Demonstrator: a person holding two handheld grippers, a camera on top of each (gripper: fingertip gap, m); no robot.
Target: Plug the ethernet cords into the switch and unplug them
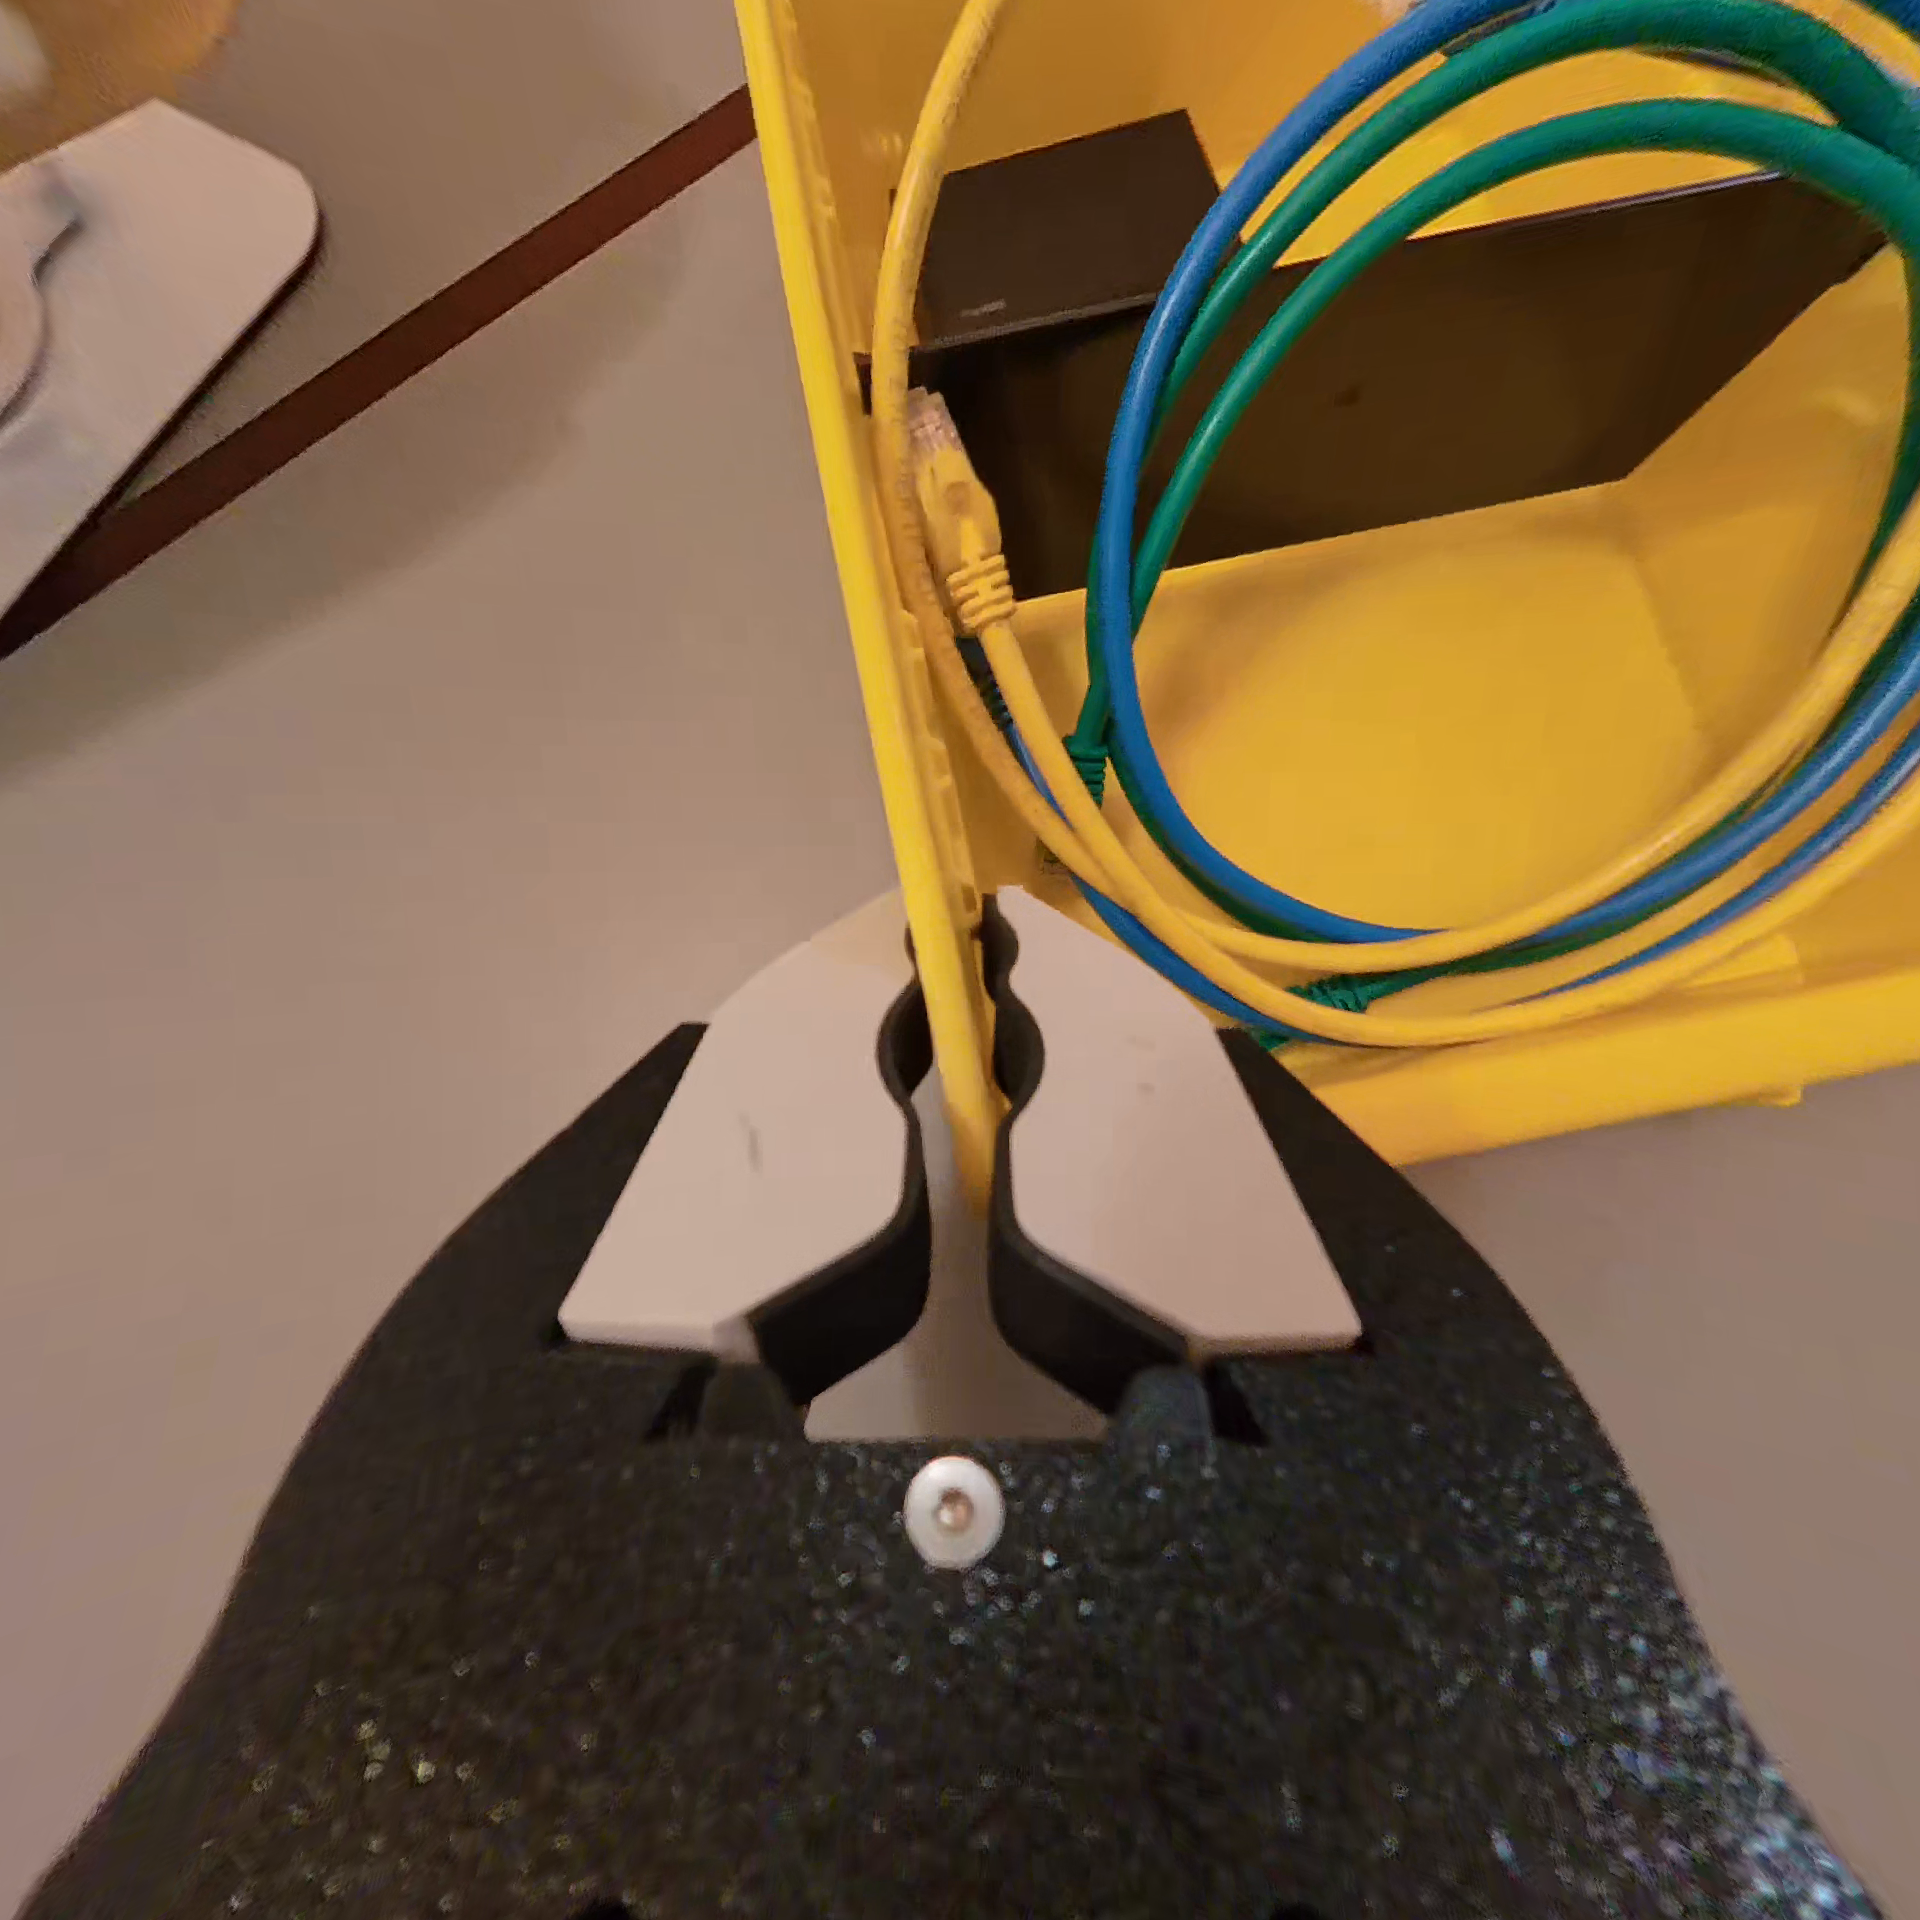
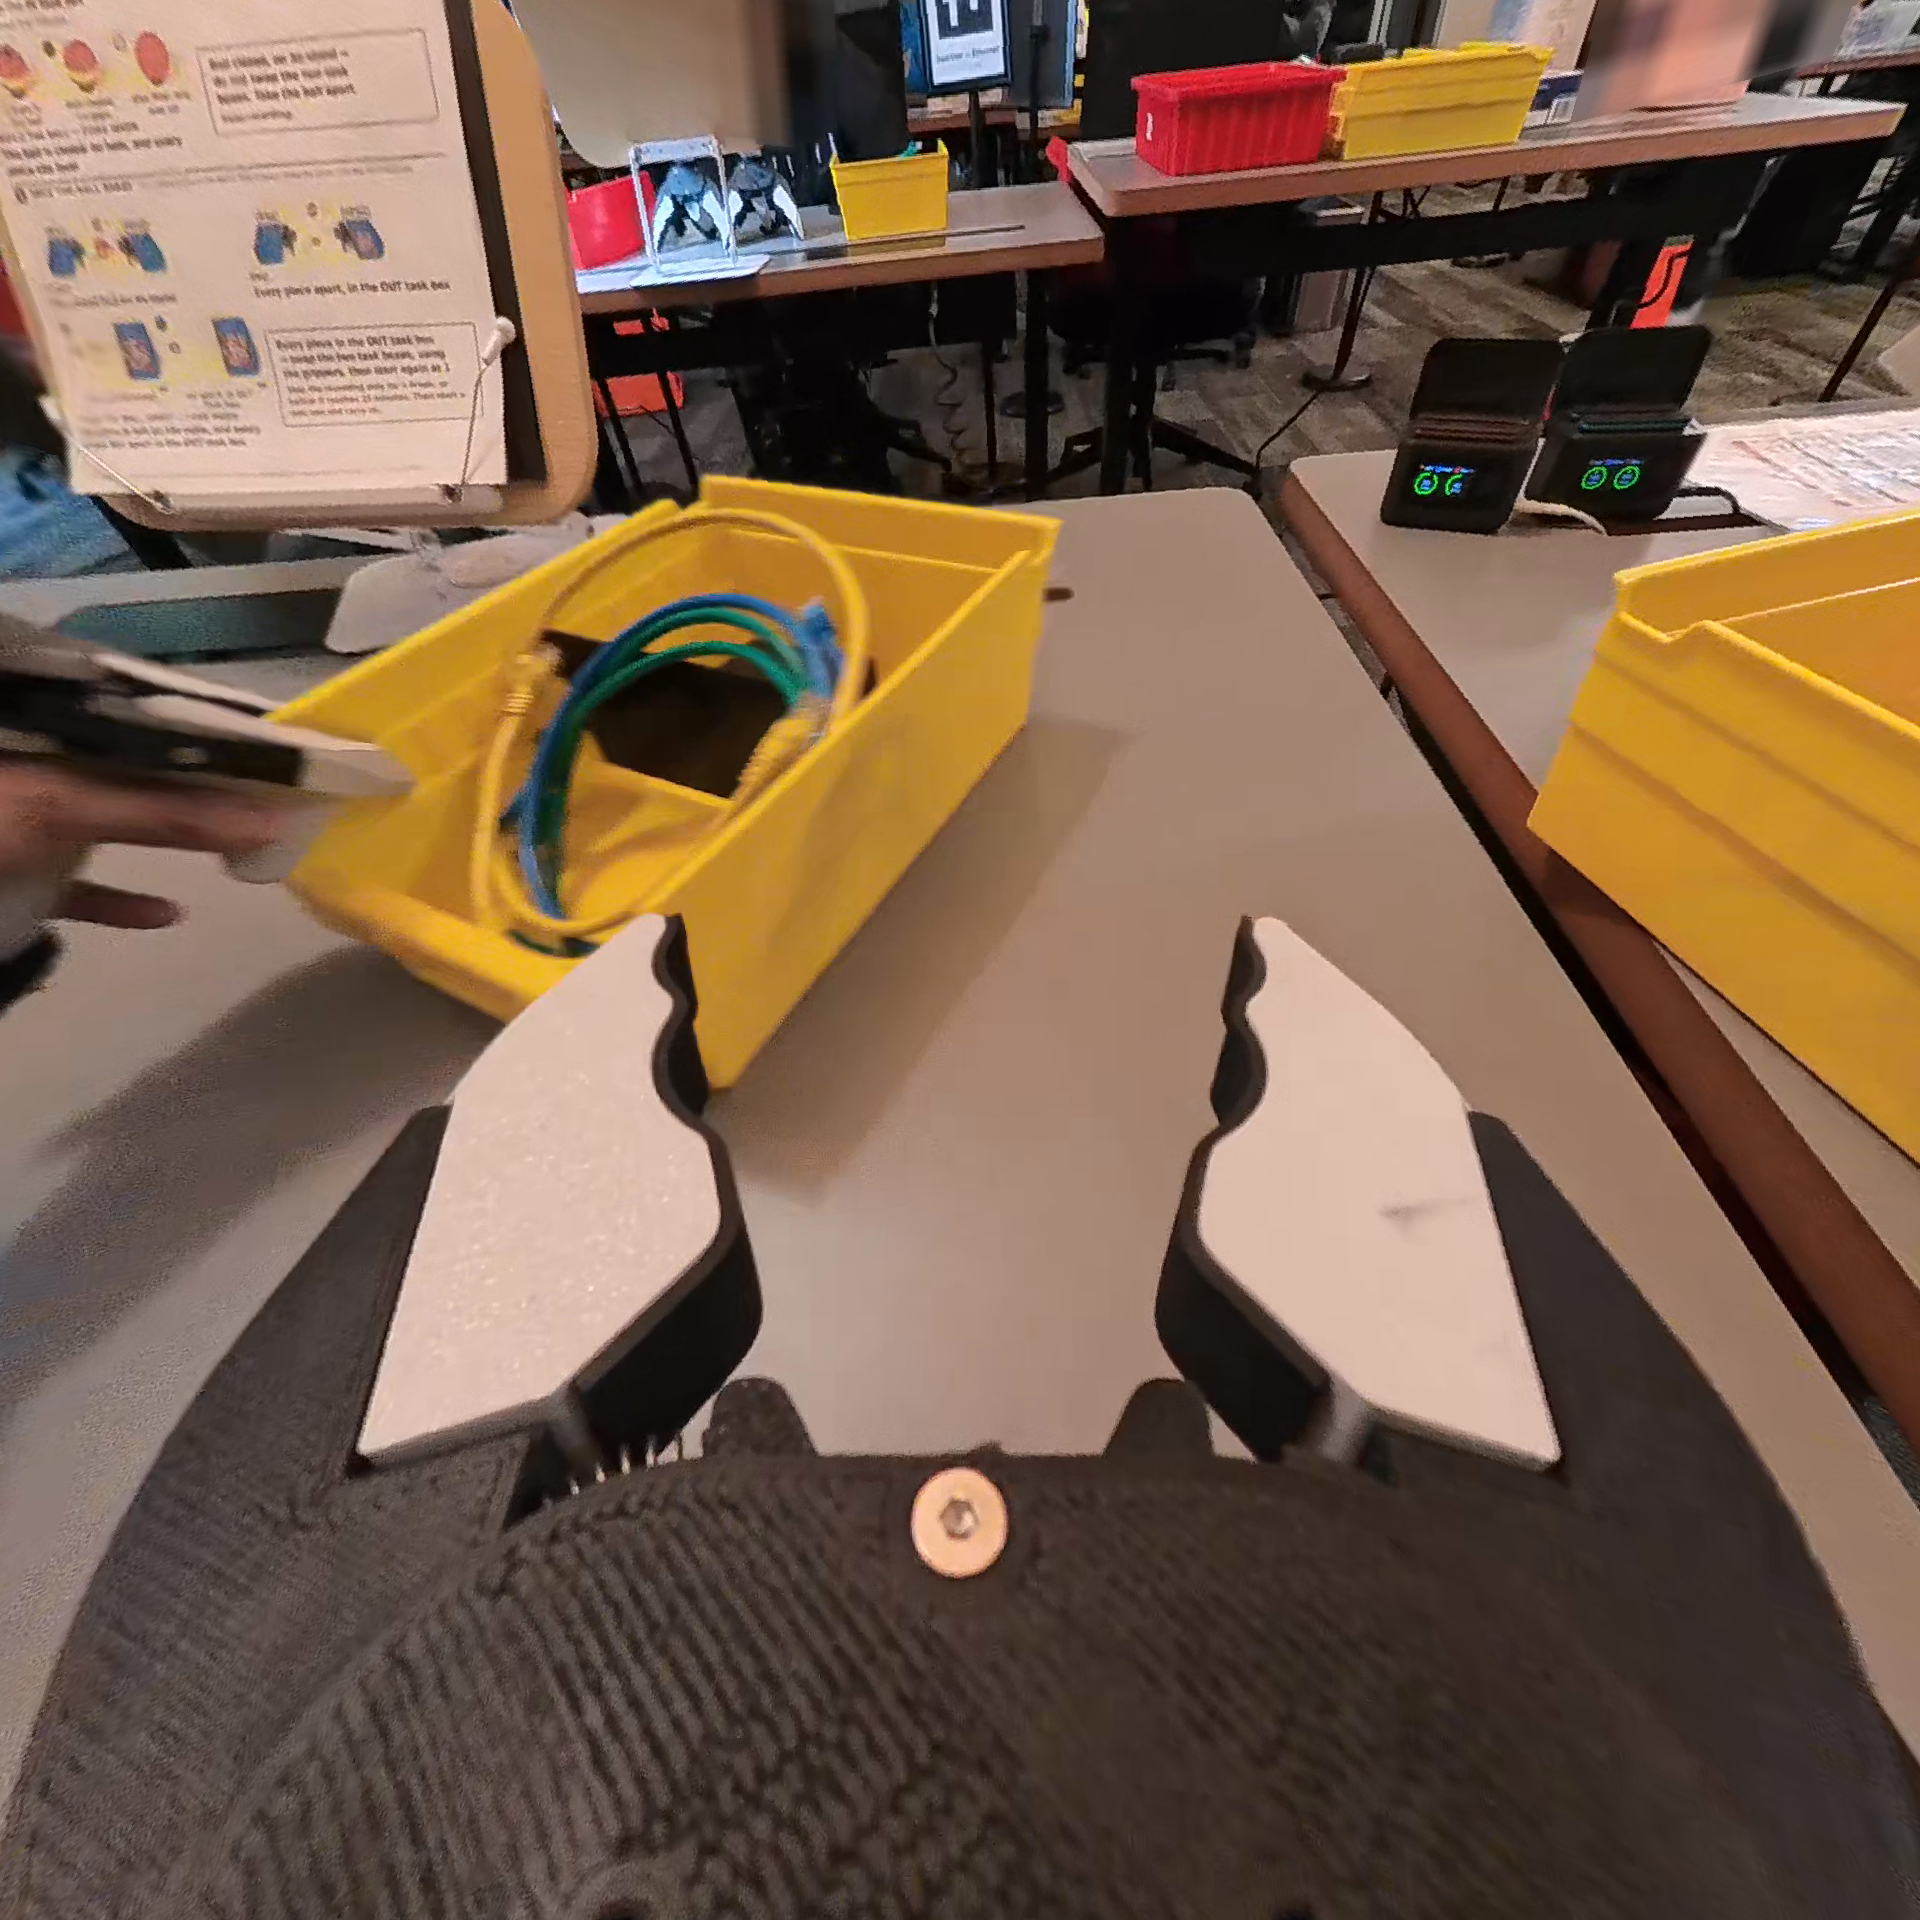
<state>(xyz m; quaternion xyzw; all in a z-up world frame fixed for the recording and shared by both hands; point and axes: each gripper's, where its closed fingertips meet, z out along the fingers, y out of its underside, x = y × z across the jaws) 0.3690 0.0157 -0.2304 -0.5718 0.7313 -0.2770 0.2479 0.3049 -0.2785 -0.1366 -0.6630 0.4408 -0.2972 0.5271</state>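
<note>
A yellow bin (image 1: 1403, 707) stands on the grey table and holds a black switch (image 1: 1351, 416) and coiled yellow (image 1: 971, 540), blue (image 1: 1117, 623) and green (image 1: 1205, 416) ethernet cords, all unplugged. My left gripper (image 1: 958, 925) is shut on the bin's side wall. In the right wrist view the bin (image 2: 831, 862) is slightly askew, with the left gripper (image 2: 343, 774) on its near left corner and the switch (image 2: 686, 727) under the cords. My right gripper (image 2: 961, 935) is open and empty above the table, near the bin's right side.
A second yellow bin (image 2: 1745, 790) sits on the neighbouring table at the right, past a gap. Two black devices with lit screens (image 2: 1455, 457) stand behind it. An instruction sheet on a stand (image 2: 260, 239) is at the back left. A person's hand (image 2: 104, 831) holds the left gripper.
</note>
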